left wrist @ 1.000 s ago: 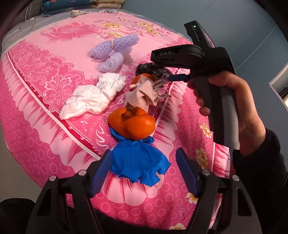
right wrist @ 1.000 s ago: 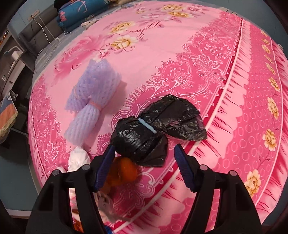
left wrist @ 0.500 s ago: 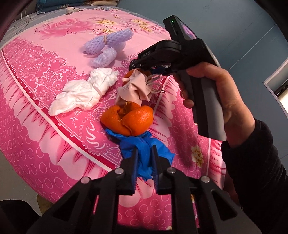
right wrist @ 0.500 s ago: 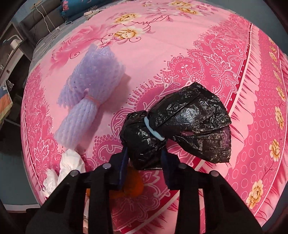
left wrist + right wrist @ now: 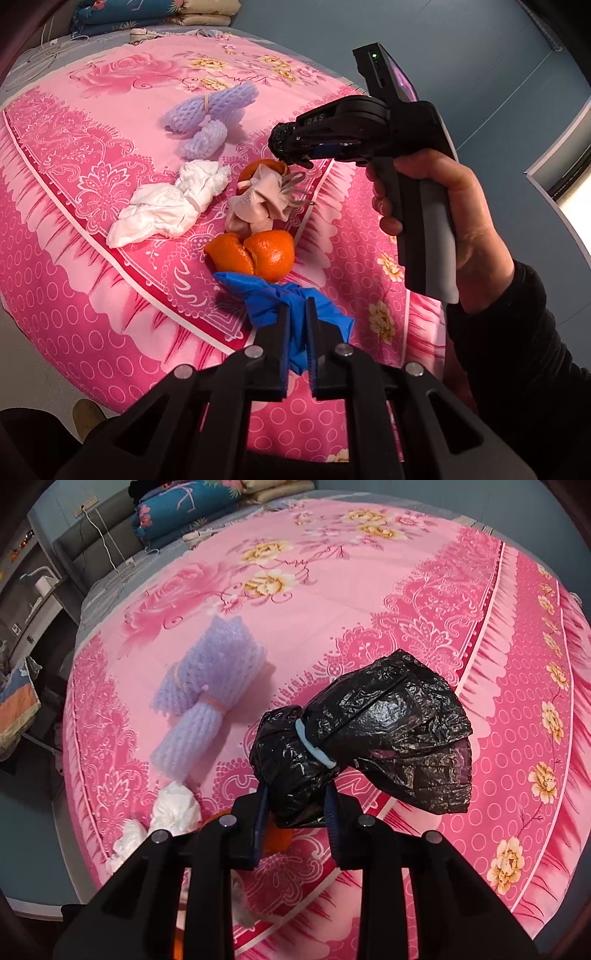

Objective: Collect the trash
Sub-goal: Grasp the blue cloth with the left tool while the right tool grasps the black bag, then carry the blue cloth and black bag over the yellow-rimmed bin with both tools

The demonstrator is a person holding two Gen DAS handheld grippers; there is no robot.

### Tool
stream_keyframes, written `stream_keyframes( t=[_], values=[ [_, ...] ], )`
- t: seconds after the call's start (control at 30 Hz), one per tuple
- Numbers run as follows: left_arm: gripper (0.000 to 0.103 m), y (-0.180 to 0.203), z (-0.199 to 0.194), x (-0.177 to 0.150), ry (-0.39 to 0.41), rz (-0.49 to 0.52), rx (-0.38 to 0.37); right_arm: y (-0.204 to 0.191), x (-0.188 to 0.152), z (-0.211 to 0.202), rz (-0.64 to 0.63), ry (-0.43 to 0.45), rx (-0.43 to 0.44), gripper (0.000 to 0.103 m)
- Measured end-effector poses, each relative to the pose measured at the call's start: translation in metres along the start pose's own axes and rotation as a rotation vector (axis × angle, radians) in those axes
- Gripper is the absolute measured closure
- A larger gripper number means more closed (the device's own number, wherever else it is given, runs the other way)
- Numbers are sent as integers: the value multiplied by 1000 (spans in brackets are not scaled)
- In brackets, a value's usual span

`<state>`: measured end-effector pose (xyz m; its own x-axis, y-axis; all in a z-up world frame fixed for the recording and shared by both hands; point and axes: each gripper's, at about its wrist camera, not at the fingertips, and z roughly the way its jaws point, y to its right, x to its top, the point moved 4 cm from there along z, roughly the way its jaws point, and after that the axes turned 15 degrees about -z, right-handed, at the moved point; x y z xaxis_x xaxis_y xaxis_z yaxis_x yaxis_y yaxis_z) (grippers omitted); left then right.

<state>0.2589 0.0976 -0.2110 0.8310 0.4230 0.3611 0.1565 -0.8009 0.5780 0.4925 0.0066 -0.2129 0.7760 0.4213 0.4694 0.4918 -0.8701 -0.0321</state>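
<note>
Both grabbers pinch trash over the pink bed [image 5: 369, 590].
Left hand-held gripper [image 5: 296, 339] squeezes the blue glove [image 5: 273, 302]; only the right hand-held gripper [image 5: 295, 812] view shows its black bag [image 5: 369, 731]. Both were spread before, still closing.

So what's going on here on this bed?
A person is collecting trash off a pink bedspread with two handheld grippers. The left gripper is closing on a blue glove; the right gripper is closing on a tied black plastic bag. Orange peel, white tissue and purple foam netting remain.
</note>
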Motion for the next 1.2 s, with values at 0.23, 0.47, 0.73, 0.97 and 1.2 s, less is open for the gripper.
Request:
stream_keyframes(
  t=[0.23,0.47,0.73,0.97,1.2],
  values=[
    [96,14,-20,-8,40,39,-14,-6,-3,-43,-11,82,44,77],
    [96,25,-32,-13,59,42,-28,-9,-21,-89,-34,142,66,77],
    [96,42,-40,-24,66,56,-47,-5,-49,-127,-45,160,70,77],
    [96,50,-44,-32,61,64,-56,6,-84,-153,-16,145,100,77],
    [96,70,-53,-39,81,109,-70,14,-125,-204,17,215,96,77]
  ],
)
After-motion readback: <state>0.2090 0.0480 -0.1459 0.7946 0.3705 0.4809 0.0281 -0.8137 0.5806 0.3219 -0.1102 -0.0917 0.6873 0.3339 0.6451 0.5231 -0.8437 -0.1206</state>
